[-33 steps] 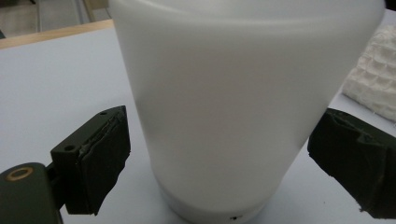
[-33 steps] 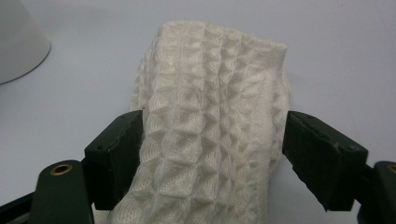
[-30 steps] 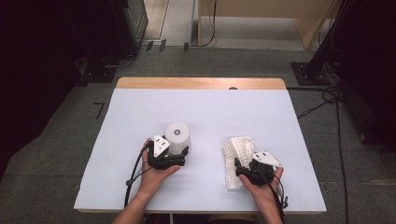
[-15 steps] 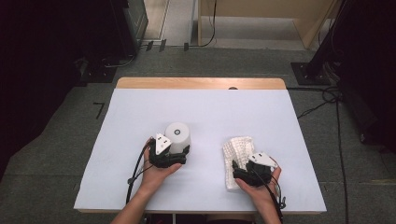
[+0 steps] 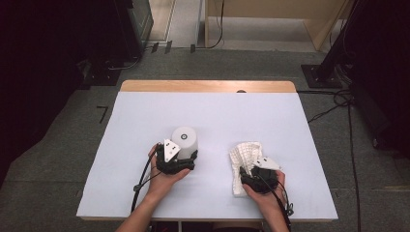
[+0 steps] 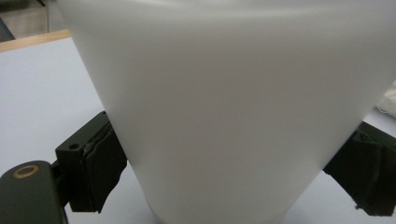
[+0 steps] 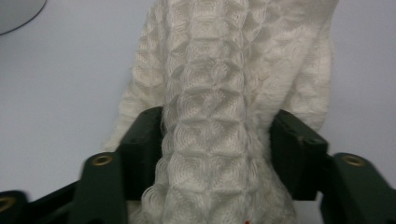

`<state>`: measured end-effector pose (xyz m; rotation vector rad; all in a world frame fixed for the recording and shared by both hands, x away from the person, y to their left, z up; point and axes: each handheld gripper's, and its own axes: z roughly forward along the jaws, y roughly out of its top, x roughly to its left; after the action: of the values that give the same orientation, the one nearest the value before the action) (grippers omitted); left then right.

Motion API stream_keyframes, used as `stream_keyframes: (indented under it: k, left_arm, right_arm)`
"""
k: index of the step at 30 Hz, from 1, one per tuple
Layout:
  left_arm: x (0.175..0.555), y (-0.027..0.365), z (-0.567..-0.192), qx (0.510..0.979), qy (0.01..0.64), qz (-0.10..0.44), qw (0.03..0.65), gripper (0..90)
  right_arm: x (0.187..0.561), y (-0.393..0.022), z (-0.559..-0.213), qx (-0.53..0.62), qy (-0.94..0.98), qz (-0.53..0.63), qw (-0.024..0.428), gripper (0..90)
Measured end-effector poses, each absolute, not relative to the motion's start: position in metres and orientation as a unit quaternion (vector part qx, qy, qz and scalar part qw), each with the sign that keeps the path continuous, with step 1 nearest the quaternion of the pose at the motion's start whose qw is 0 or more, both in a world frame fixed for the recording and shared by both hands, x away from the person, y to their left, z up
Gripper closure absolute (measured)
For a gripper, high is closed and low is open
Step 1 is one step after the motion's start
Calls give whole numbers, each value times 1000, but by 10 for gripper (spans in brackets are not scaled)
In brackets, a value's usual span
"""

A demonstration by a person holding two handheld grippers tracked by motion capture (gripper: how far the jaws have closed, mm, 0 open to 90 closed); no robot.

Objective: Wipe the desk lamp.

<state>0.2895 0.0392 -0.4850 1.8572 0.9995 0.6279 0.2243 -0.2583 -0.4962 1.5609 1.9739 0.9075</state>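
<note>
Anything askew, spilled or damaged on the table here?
Nothing spilled. The white cup stands upright between the left gripper fingers. The white waffle cloth lies crumpled, bunched between the right gripper fingers, which have just been closing. One left pad looks frayed.

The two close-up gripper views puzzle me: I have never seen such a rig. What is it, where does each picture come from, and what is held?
A person sits at a table covered with a pale blue sheet and holds a handheld two-jaw gripper in each hand. The high view looks down from above. The other two pictures come from cameras riding on the grippers. The left gripper clamps a white, smooth plastic cup standing upside down; its pads press the cup's sides. The right gripper has just been closing on a white waffle-textured cloth, which bunches between its jaws.
</note>
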Motion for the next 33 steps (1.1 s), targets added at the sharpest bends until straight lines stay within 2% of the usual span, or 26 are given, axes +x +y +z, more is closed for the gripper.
stream_keyframes:
  k: [2, 3, 6, 8, 19, 22, 25, 29, 31, 33]
  left_arm:
    - [290, 40, -485, 754, 404, 253, 453, 84]
    - [290, 40, -485, 754, 404, 253, 453, 84]
    - [290, 41, -484, 754, 403, 255, 451, 85]
    - [290, 42, -484, 756, 399, 254, 453, 85]
    - [281, 41, -480, 776, 345, 234, 474, 85]
    - [277, 41, -478, 777, 342, 230, 475, 85]
    - [274, 42, -478, 781, 338, 226, 474, 85]
    - [268, 43, -476, 786, 332, 221, 472, 85]
    - [264, 44, -475, 788, 328, 224, 471, 85]
    - [261, 44, -474, 793, 321, 223, 467, 85]
  right_arm:
    - [224, -258, -496, 564, 719, 335, 230, 556]
    - [224, -258, -496, 564, 719, 335, 230, 556]
    - [222, -260, -495, 561, 714, 353, 224, 746]
    - [221, -261, -494, 552, 714, 366, 225, 766]
    - [216, -259, -476, 514, 694, 442, 244, 769]
    - [214, -250, -457, 483, 697, 454, 274, 763]
    - [216, -244, -445, 468, 703, 467, 263, 762]
    - [220, -226, -425, 432, 719, 472, 269, 757]
    - [224, -214, -408, 417, 724, 497, 235, 752]
    - [225, -209, -402, 408, 727, 503, 226, 752]
